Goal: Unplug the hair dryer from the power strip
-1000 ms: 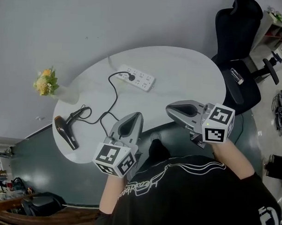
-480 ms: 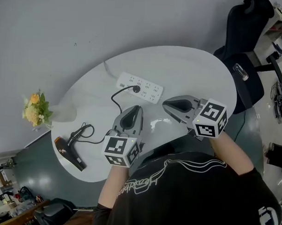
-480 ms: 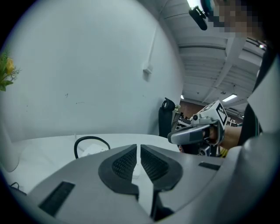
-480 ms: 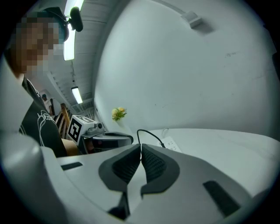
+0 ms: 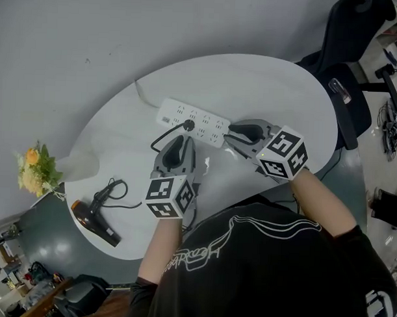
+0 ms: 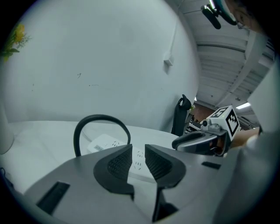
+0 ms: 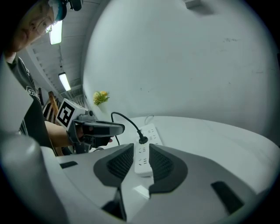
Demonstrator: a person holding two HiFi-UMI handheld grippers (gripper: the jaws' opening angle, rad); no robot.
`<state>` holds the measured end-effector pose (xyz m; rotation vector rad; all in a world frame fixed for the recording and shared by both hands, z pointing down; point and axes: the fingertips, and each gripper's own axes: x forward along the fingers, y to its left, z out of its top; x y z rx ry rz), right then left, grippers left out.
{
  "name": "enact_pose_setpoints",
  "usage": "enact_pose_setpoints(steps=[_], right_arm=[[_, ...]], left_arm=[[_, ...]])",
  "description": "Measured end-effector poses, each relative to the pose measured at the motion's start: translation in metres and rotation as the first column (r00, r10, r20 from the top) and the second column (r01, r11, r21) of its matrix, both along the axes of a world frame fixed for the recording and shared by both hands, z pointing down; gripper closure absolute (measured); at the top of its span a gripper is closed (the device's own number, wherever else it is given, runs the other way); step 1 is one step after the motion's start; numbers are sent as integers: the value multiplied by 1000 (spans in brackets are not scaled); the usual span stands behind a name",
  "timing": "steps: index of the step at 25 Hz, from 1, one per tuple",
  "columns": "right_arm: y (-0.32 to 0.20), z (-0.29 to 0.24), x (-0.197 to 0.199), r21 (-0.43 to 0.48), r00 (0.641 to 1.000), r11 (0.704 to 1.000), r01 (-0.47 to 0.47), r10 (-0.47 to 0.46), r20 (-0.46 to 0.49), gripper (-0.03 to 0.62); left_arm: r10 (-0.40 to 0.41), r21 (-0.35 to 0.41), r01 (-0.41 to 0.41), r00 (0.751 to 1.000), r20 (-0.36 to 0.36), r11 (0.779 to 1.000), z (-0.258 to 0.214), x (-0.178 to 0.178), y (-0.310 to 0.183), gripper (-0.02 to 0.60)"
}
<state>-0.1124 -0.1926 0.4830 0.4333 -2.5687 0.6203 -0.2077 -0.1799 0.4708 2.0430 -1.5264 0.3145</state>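
The white power strip (image 5: 194, 119) lies on the white oval table (image 5: 279, 92). A black plug (image 5: 187, 126) sits in it. Its cord loops away to the black hair dryer (image 5: 95, 222) at the table's left edge. My left gripper (image 5: 176, 141) hovers just short of the plug, jaws opening, nothing between them. In the left gripper view, the cord (image 6: 101, 118) arches above the left gripper (image 6: 138, 158). My right gripper (image 5: 230, 131) is at the strip's right end, jaws opening and empty. In the right gripper view the strip (image 7: 148, 133) and plug (image 7: 143, 140) lie just beyond the right gripper (image 7: 136, 162).
A vase of yellow flowers (image 5: 34, 170) stands at the table's left end. A black office chair (image 5: 354, 75) is at the far right. A grey wall runs behind the table. The person's torso is close to the table's near edge.
Both grippers have moved forward and down over the table towards the power strip. The left one now sits by the plug, the right one at the strip's end.
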Motion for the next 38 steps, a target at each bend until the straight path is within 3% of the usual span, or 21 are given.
enact_pose_setpoints(steps=[4,15,28,35,38], right_arm=[[-16,25,-2,-2,998,1000,23,-23,-51,454],[-33,73,-11,-26,987,996,89,-92,-129,408],[-29,87,-22,-123,979,984,126,-143,-144,410],[-29,88,-23,-149,975,979,142,-164,-150,411],[-29,89,-23,-156,972,977,146,-171,-162,411]], left_arm=[[-24,-24,24,1000,8,999,18,-3,-8,479],[-74,-35,77,994,85,996,48,-4,-32,436],[-104,-6,107,981,166,994,57,-12,-44,453],[-83,6,85,954,289,996,61,-10,-46,506],[-77,-3,82,948,307,997,60,-9,-45,511]])
